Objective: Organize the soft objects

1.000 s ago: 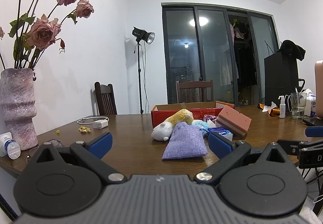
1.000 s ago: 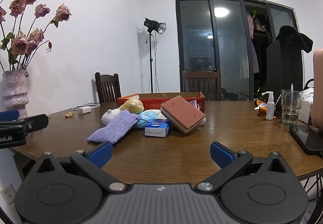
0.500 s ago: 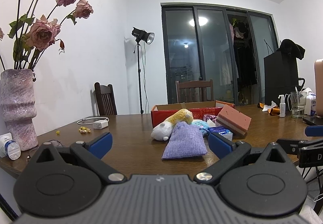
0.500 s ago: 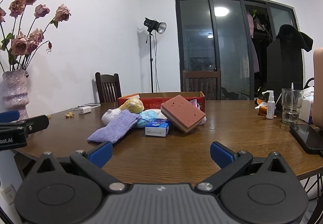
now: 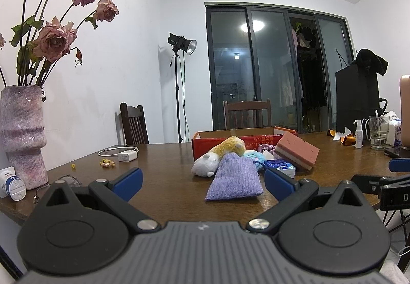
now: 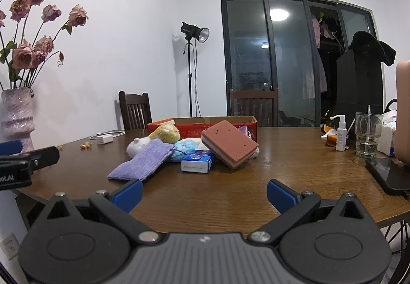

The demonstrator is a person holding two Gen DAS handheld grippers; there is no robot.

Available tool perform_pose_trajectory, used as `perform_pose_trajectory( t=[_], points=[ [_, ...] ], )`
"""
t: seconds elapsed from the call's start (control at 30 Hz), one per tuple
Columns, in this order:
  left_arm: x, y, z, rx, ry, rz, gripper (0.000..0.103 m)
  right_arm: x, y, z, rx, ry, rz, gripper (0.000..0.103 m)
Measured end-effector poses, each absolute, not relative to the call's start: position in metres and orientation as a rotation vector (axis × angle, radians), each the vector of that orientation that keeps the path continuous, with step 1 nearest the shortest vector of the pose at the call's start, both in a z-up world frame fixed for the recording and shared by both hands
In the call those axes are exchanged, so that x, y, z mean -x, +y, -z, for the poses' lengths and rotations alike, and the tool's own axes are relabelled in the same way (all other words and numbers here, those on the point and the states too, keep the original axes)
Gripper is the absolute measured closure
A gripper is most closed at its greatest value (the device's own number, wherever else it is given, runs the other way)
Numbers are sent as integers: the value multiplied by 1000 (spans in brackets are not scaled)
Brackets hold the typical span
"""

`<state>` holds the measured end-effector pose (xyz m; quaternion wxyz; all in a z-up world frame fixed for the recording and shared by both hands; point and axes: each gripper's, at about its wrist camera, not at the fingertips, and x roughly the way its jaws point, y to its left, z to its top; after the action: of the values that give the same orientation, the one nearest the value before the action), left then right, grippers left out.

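A pile of soft things lies mid-table in front of a red cardboard box [image 5: 205, 147] [image 6: 194, 126]. A purple knitted pouch [image 5: 234, 179] [image 6: 144, 161] is nearest, with a white and yellow plush toy [image 5: 217, 158] [image 6: 159, 136], a blue plush [image 6: 185, 148], a blue tissue pack [image 5: 280, 167] [image 6: 196, 163] and a pink sponge block [image 5: 297, 153] [image 6: 229, 145] behind it. My left gripper [image 5: 202, 182] stands open, short of the pouch. My right gripper [image 6: 205, 193] is open too, over bare wood before the pile, empty.
A purple vase [image 5: 21, 135] of dried roses stands at the table's left edge, with a charger and cable [image 5: 124, 154] behind. At right are a glass [image 6: 367, 134], a spray bottle [image 6: 340, 134], tissues and a phone [image 6: 387, 174]. Two chairs stand behind the wooden table [image 6: 230, 194].
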<state>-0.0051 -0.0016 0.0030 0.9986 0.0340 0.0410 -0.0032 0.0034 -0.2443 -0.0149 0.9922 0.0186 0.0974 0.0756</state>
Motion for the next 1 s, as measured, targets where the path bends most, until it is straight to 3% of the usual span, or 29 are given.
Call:
perform_pose_trajectory(
  t=[0.47,0.73,0.8,0.9,1.0],
  points=[
    [-46,-4,10,-12,197,11,0,-51,-257,12,-61,167,-156,0],
    [-109,-17,-6,-13,233,100,0,-122,-263,-2,-62,300,-169,0],
    [-130,-25,-13,-15,238,136,1,-143,-273,-5,-125,338,-181,3],
    [-166,-40,-26,10,267,214,12,-180,-292,-6,-240,413,-187,26],
    [-204,-58,-39,19,300,293,21,-212,-310,-1,-329,469,-184,37]
  ],
)
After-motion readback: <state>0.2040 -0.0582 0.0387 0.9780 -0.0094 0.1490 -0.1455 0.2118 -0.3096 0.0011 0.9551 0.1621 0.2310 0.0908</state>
